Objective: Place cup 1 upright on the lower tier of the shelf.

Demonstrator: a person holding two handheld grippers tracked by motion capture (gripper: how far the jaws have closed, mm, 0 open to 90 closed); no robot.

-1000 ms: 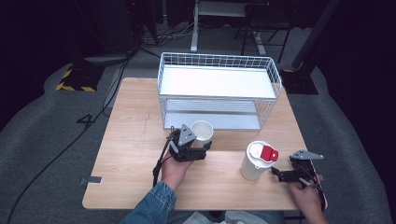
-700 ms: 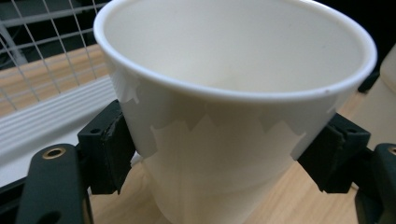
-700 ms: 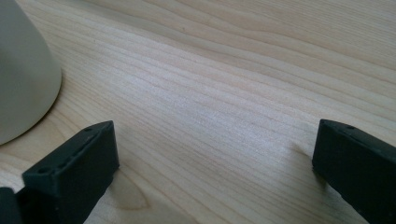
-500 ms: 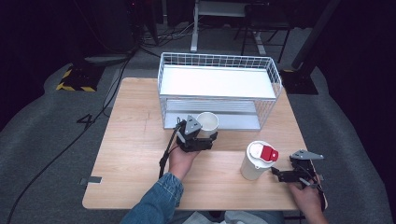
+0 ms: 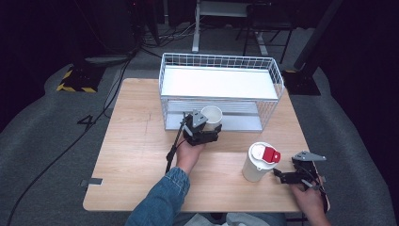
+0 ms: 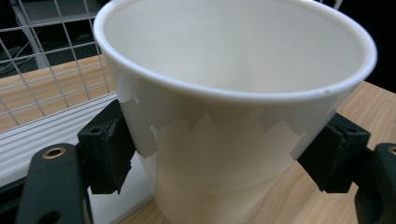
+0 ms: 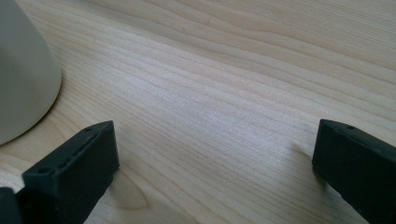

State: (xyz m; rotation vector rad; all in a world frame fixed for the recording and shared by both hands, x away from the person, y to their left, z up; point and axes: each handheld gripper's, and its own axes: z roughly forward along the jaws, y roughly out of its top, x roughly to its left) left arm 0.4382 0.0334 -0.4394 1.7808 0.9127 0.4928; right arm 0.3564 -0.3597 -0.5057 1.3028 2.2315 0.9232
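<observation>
While your left gripper [image 5: 210, 133] sits just in front of the wire basket [image 5: 221, 89], its jaws are clamped on either side of an open white cup [image 5: 211, 116], pads [image 6: 108, 148] pressed against the cup wall below the rim. In the left gripper view the cup [image 6: 233, 107] is upright and empty, with the basket's mesh [image 6: 42, 74] right behind it. The cup is at the basket's front face, near its lower shelf; whether it rests on the table [image 5: 136, 155] or is lifted, you cannot tell.

Your right gripper [image 5: 282, 176] lies well in front of the basket, toward its right end, low over the wood, jaws spread wide with nothing between them. Just beside it, on the basket's side, stands a white lidded cup [image 5: 258, 162] with a red tab on top; its base [image 7: 23, 79] shows close to one jaw, not touching.
</observation>
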